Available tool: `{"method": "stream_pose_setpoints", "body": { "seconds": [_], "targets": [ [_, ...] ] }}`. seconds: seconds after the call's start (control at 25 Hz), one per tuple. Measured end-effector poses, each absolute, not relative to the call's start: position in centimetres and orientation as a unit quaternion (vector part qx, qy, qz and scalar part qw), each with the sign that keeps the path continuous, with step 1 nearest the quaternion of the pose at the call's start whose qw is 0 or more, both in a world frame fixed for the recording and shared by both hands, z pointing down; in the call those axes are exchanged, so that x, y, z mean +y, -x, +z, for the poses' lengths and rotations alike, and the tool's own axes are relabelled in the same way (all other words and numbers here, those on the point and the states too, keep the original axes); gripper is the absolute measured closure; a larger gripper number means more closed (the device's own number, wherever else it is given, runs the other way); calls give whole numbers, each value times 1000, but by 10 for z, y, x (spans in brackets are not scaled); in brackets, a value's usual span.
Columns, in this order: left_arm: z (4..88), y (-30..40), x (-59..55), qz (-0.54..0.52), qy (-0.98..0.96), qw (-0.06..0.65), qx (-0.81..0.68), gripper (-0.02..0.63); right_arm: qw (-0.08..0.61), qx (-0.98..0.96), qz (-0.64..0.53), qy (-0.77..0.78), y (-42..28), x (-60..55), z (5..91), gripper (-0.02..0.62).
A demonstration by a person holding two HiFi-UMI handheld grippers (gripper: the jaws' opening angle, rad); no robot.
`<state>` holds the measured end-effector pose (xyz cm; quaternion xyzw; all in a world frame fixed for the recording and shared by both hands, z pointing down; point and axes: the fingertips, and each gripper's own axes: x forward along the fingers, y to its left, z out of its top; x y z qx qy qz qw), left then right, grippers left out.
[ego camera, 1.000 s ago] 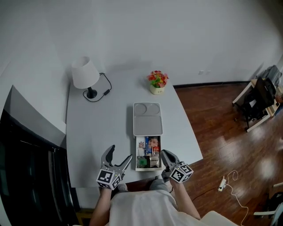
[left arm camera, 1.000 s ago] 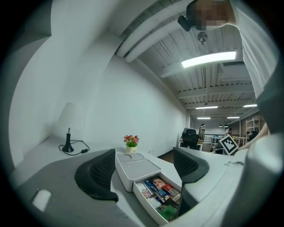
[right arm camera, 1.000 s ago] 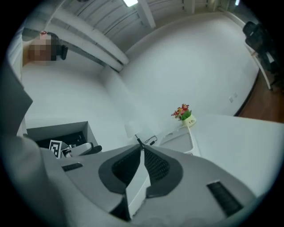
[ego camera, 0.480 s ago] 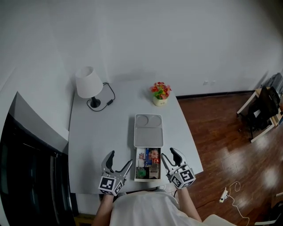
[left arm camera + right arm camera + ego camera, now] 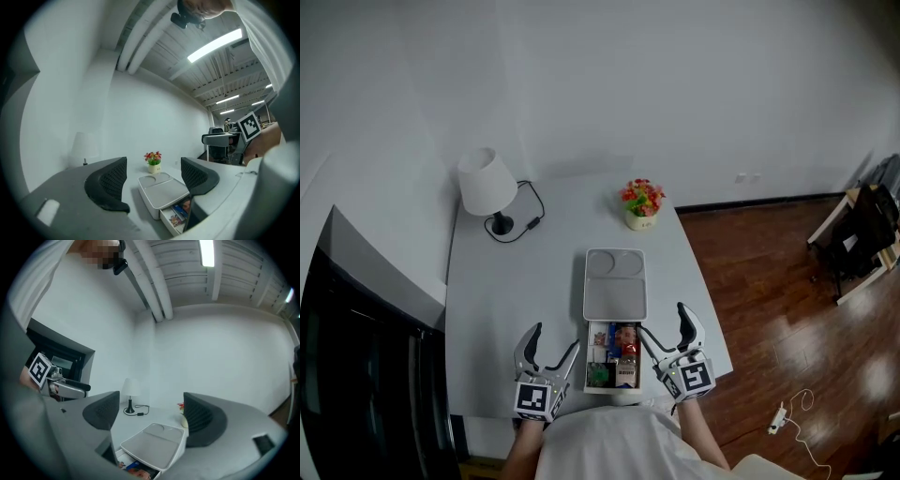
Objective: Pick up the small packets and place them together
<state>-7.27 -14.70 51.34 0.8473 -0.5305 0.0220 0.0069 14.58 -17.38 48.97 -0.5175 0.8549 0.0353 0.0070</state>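
Observation:
Several small colourful packets (image 5: pixel 614 354) lie in the open drawer of a white storage box (image 5: pixel 615 283) at the table's near edge. My left gripper (image 5: pixel 551 342) hovers left of the drawer. It is open and holds nothing, and its jaws have just been closing a little. Right of the drawer, my right gripper (image 5: pixel 664 323) is wide open and holds nothing; its jaws have just been opening. The left gripper view looks between the left gripper's (image 5: pixel 152 187) jaws at the box (image 5: pixel 161 190) and packets (image 5: pixel 178 216). In the right gripper view, the right gripper (image 5: pixel 150 416) frames the box (image 5: pixel 152 441).
A white lamp (image 5: pixel 486 183) with a black cord stands at the table's (image 5: pixel 516 281) far left. A small pot of red flowers (image 5: pixel 641 203) sits at the far right. Beyond the table's right edge is a wooden floor (image 5: pixel 769 281). A dark panel (image 5: pixel 356 375) runs along the left.
The right gripper was shut beside the drawer's right edge; it has since lifted and opened wide. The left gripper rose slightly and stayed open.

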Motion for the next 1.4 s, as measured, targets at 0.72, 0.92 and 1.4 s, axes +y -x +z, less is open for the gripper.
{"method": "stream_pose_setpoints", "body": {
  "seconds": [0.72, 0.92, 1.4],
  "targets": [
    [530, 81, -144, 10, -856, 54, -515, 239, -296, 938, -105, 144, -69, -110, 659, 201],
    [538, 87, -132, 14, -850, 66, -522, 239, -379, 916, -118, 51, -36, -92, 712, 299],
    [541, 117, -105, 9, -825, 78, -560, 239, -548, 829, -98, -50, -15, -71, 794, 302]
  ]
}}
